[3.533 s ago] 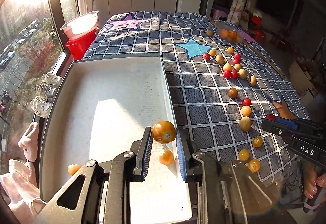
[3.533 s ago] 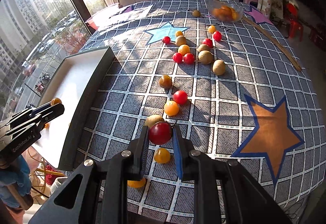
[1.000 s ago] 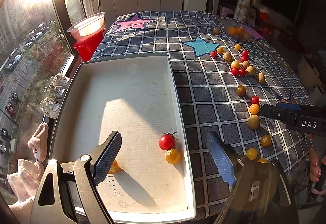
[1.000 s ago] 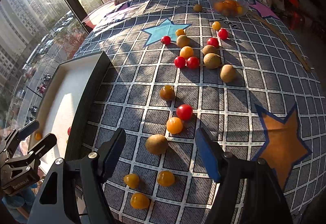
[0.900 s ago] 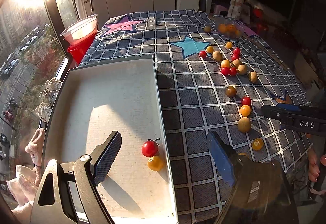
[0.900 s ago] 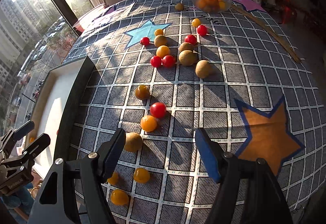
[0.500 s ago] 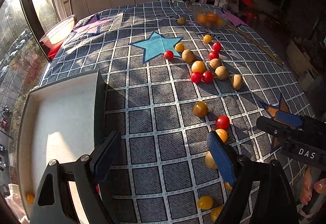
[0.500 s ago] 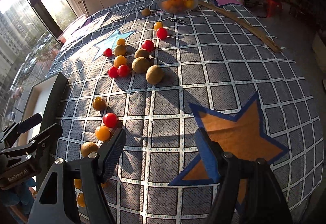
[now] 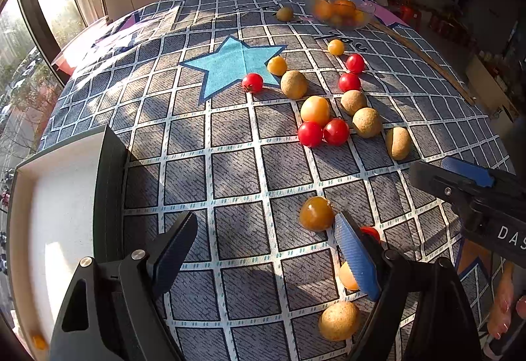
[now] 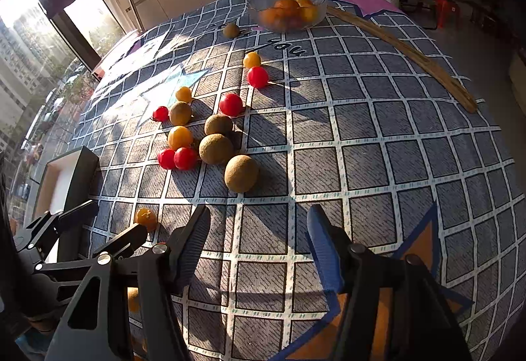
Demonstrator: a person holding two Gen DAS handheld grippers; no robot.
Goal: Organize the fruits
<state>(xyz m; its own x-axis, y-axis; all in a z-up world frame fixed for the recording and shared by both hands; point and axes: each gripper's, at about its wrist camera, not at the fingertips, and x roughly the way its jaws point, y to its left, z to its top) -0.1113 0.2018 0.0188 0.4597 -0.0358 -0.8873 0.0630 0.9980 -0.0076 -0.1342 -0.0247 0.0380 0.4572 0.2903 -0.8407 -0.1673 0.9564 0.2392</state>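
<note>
Cherry tomatoes and brown kiwi-like fruits lie scattered on a checked cloth. My left gripper [image 9: 266,252] is open over bare cloth. An amber tomato [image 9: 316,213] sits just beyond its right finger, which half hides a red tomato [image 9: 370,232] and an orange one [image 9: 346,275]. A brown fruit [image 9: 338,321] lies lower right. My right gripper [image 10: 259,249] hovers over the cloth with its jaws closing and nothing between them. A brown fruit [image 10: 241,173] lies just ahead of it. The white tray [image 9: 110,190] is at the left.
A cluster of red and yellow tomatoes [image 9: 322,131] and brown fruits fills the middle of the cloth. A glass bowl of oranges [image 10: 287,14] stands at the far edge, and a wooden stick [image 10: 404,55] lies to its right. A hand shows at lower right in the left wrist view.
Both grippers let go of their tomatoes; a red one now lies in the tray. The left gripper swung right off the tray onto the cloth. The right gripper moved right and its jaws narrowed.
</note>
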